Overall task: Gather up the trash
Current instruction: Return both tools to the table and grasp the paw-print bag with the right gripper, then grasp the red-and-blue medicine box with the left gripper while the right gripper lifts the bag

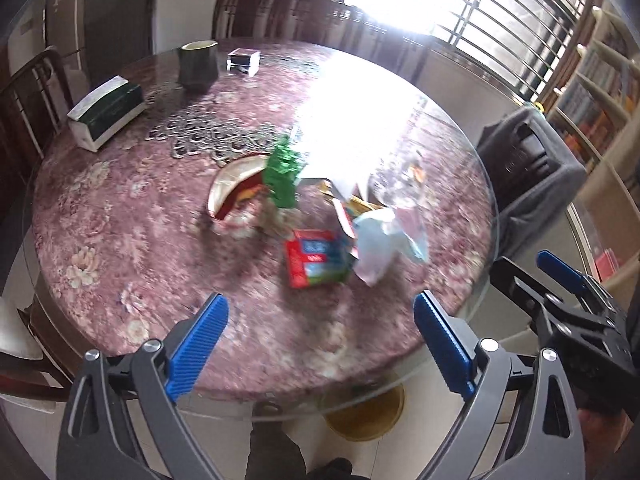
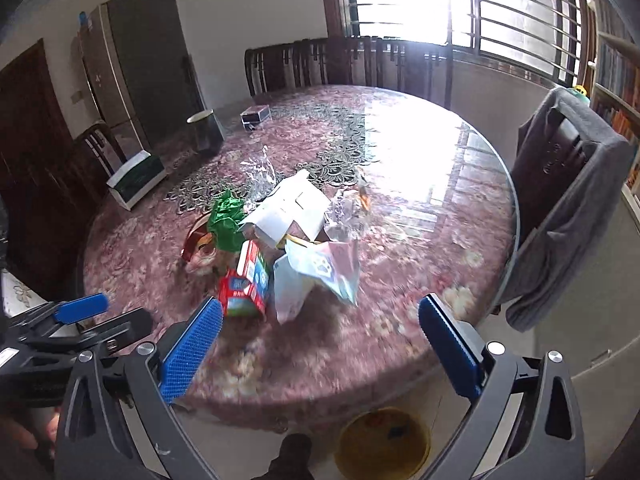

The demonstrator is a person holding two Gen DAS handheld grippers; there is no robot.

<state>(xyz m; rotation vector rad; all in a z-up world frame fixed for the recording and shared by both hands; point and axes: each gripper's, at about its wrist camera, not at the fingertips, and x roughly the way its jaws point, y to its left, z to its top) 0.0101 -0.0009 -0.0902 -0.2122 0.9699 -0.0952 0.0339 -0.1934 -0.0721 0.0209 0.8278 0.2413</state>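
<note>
Trash (image 2: 280, 248) lies heaped near the middle of the round, glass-topped bench (image 2: 400, 340), beyond both pairs of tongs. The left tongs (image 1: 320, 344) stand wide open with nothing between their blue pads, poised above the near rim; the right tongs (image 2: 320, 344) are likewise spread wide and empty.

From the left wrist, the right tongs show at the far right edge, apart from the heap. From the right wrist, the left tongs jut in at the lower left. The right view alone gives a clear look at a crumpled clear wrapper (image 2: 260, 172) behind the pile and an opened white carton (image 2: 292, 208) on top of it; in the left view, window glare washes that spot out. The left view alone shows the pale inside of a red-rimmed paper bowl (image 1: 236, 188) beside the green foil (image 1: 284, 176).

Nearest the tongs sit a red milk carton (image 1: 316, 258) and a pale plastic bag (image 1: 384, 244), touching one another. Farther back stand a green tissue box (image 1: 106, 110), a dark cup (image 1: 198, 64) and a small dark box (image 1: 243, 61), well apart from the heap. A grey garment (image 2: 576, 208) drapes a chair at the right. Below the bench rim a yellow bin (image 2: 382, 442) stands on the floor beside the person's dark shoe (image 2: 292, 452).
</note>
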